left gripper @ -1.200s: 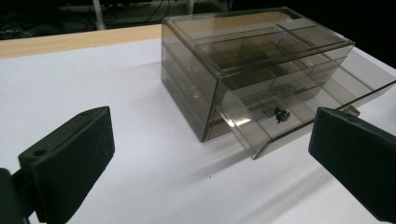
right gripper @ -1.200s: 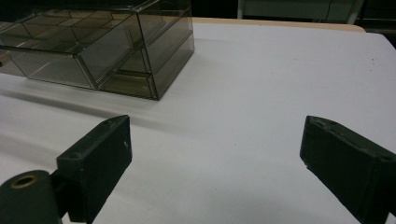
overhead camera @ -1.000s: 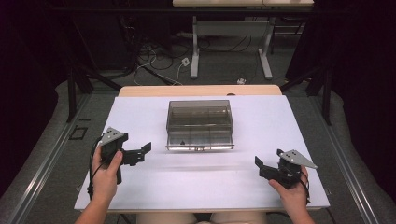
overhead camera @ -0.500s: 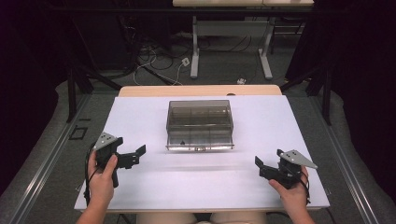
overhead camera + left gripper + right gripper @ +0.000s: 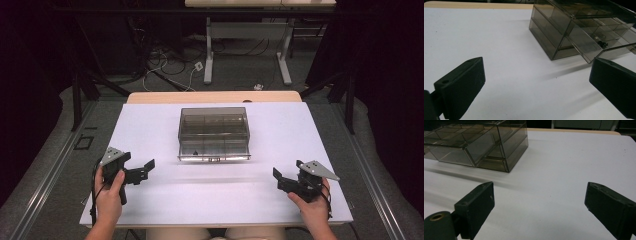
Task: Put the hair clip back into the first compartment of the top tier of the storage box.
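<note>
Two hand-held grippers rest low over a white table (image 5: 150, 125), one at each near corner, with a smoky transparent drawer box (image 5: 214, 132) between and beyond them. The left gripper (image 5: 145, 170) lies at about 8 o'clock from the box; its jaws stand spread wide and released, with bare table between them and nothing grasped or touched. The right gripper (image 5: 279, 179) lies at about 4 o'clock from the box, its jaws likewise parted wide and empty. Each is held by one hand, the left hand (image 5: 109, 192) and the right hand (image 5: 312, 207) entering from the near edge.

The drawer box sits at the centre of the table, toward 12 o'clock from both grippers and well apart from each. In the left gripper view its lower drawer (image 5: 596, 46) projects out past the front of the box (image 5: 554, 27), and a few small dark items (image 5: 602, 44) lie in one compartment; what they are cannot be told. In the right gripper view the box (image 5: 486, 145) stands at about 11 o'clock from the open jaws.

Compared with the frame one second earlier, the left gripper has moved back toward the near left edge, farther from the box. The right gripper and the box keep their places.
</note>
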The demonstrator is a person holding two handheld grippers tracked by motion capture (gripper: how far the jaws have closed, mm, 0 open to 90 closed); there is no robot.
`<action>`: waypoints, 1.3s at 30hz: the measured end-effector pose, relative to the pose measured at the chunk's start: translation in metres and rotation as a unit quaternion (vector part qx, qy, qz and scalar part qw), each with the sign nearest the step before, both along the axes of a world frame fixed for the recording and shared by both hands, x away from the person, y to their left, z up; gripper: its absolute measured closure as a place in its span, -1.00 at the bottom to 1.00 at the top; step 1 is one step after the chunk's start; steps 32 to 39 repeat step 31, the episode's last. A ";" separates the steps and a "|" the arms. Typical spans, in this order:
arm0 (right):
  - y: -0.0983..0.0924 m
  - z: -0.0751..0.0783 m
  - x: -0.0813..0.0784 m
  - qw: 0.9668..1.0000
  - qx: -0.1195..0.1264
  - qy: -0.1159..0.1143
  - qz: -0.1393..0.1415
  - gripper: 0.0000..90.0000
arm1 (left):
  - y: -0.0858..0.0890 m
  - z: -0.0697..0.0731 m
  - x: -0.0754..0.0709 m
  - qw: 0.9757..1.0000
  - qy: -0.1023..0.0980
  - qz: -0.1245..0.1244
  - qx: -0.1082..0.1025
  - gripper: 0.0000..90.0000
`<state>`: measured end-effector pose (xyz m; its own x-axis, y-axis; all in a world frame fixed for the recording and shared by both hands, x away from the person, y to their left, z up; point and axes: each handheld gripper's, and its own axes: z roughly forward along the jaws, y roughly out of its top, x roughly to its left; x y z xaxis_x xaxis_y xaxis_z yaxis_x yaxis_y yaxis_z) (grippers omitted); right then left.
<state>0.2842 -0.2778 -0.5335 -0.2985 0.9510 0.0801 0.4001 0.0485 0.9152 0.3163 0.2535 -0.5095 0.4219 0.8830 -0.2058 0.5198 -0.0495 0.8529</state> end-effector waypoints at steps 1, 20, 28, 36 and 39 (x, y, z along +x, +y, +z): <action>0.000 0.000 0.000 1.000 0.003 0.000 0.001 -0.80 | 0.000 -0.001 0.000 1.000 0.000 0.001 0.000 -0.99; 0.001 -0.001 0.001 1.000 -0.004 0.008 0.010 -0.80 | -0.001 -0.012 -0.002 1.000 0.007 -0.005 0.006 -0.99; 0.000 -0.002 0.001 1.000 -0.004 0.009 0.010 -0.80 | 0.000 -0.014 -0.002 1.000 0.009 -0.003 0.006 -0.99; 0.001 -0.002 0.001 1.000 -0.001 0.007 0.009 -0.80 | 0.000 -0.014 -0.002 1.000 0.007 -0.004 0.007 -0.99; 0.001 -0.002 0.001 1.000 -0.001 0.007 0.009 -0.80 | 0.000 -0.014 -0.002 1.000 0.007 -0.004 0.007 -0.99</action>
